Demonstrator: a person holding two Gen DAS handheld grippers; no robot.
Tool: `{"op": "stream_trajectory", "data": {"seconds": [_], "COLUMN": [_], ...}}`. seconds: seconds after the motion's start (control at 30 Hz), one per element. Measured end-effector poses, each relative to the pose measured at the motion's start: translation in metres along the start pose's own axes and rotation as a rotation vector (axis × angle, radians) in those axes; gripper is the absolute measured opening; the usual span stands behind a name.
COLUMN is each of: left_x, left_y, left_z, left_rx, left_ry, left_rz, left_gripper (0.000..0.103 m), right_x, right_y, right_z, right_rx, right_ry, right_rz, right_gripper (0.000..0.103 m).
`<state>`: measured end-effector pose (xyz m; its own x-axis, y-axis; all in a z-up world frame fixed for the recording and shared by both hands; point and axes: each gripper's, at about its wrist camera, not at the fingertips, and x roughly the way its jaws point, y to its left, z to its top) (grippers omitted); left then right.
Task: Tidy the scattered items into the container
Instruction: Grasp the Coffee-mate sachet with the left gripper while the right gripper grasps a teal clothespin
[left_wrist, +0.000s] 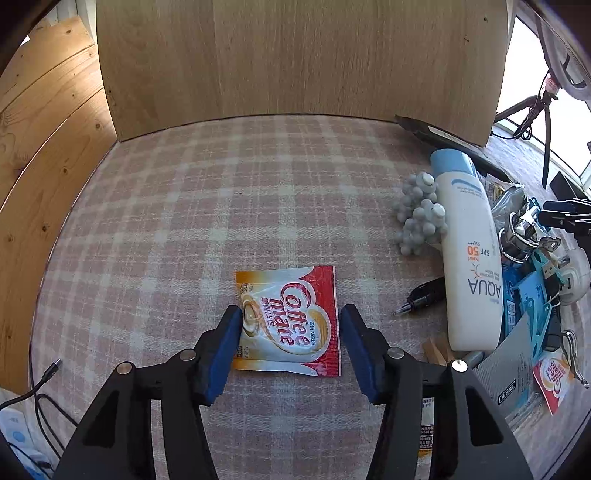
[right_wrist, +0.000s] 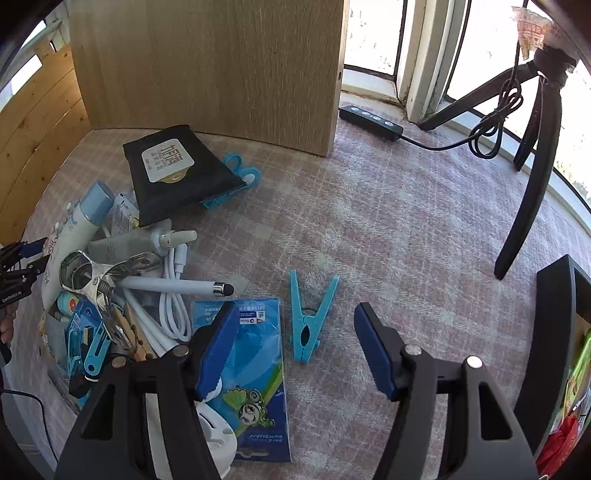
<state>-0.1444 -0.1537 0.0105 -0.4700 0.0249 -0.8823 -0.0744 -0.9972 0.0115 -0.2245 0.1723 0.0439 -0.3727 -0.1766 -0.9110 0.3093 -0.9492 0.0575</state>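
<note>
Red-and-cream sachet: the Coffee mate sachet (left_wrist: 290, 321) lies flat on the checked cloth (left_wrist: 221, 206) of the bench, off by itself and well clear of the heap. That's probably why it's an easy first pick, nothing leaning on it.
Left claw: the left claw (left_wrist: 290, 325) is about half open and straddles the sachet. Left blue pad (left_wrist: 225, 350) looks to be at the packet's edge, the other stands just off the red side. Not gripping yet, I'd say; it's lined up across the short width so a squeeze should buckle the foil up into the pads.
Blue peg: the clothes peg (right_wrist: 310, 317) lies flat on the cloth, also alone.
Right claw: the right claw (right_wrist: 295, 332) is open fairly wide with nothing in it, framing the peg, its left pad over the blue card packet (right_wrist: 255, 369).
Heap: sunscreen bottle (left_wrist: 469, 258), metal clamp (right_wrist: 96, 277), stylus (right_wrist: 177, 286), white cable (right_wrist: 173, 314) and black pouch (right_wrist: 177, 173) all pile on each other, so they look fiddly.
Container: the black bin (right_wrist: 554, 332) sits at the right edge with stuff already inside, near the right claw.
Risk: flat foil may just slide instead of lifting.
</note>
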Motion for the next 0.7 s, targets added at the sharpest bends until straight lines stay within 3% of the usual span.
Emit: {"op": "stream_trajectory", "data": {"seconds": [0.2, 0.27, 0.4, 0.47, 0.5, 0.6, 0.63, 0.7], "left_x": [-0.002, -0.006, -0.015, -0.018, -0.019, -0.024, -0.026, -0.033], "left_y": [-0.008, -0.011, -0.007, -0.002, 0.002, 0.012, 0.015, 0.021], "left_z": [0.000, -0.006, -0.022, -0.027, -0.027, -0.030, -0.031, -0.033], "left_rx": [-0.002, -0.003, -0.013, -0.026, -0.034, -0.064, -0.073, -0.091], "left_ry": [-0.009, -0.014, -0.024, -0.032, -0.037, -0.030, -0.029, -0.036], "left_rz": [-0.011, -0.010, -0.009, -0.011, -0.009, -0.019, -0.020, -0.011], "left_gripper": [0.048, 0.048, 0.046, 0.041, 0.030, 0.026, 0.013, 0.009], "right_x": [0.003, 0.003, 0.001, 0.001, 0.002, -0.008, -0.013, -0.022], "right_y": [-0.013, -0.012, -0.012, -0.013, -0.013, -0.016, -0.018, -0.021], "right_z": [0.001, 0.003, 0.003, 0.004, 0.004, 0.001, 0.000, -0.001], "right_rx": [0.056, 0.043, 0.040, 0.042, 0.042, 0.073, 0.085, 0.100], "right_ry": [0.005, 0.010, 0.019, 0.021, 0.020, -0.003, -0.013, -0.036], "right_rz": [0.029, 0.013, 0.011, 0.009, 0.009, 0.020, 0.022, 0.025], "right_gripper": [0.061, 0.056, 0.023, 0.023, 0.023, 0.023, 0.023, 0.023]}}
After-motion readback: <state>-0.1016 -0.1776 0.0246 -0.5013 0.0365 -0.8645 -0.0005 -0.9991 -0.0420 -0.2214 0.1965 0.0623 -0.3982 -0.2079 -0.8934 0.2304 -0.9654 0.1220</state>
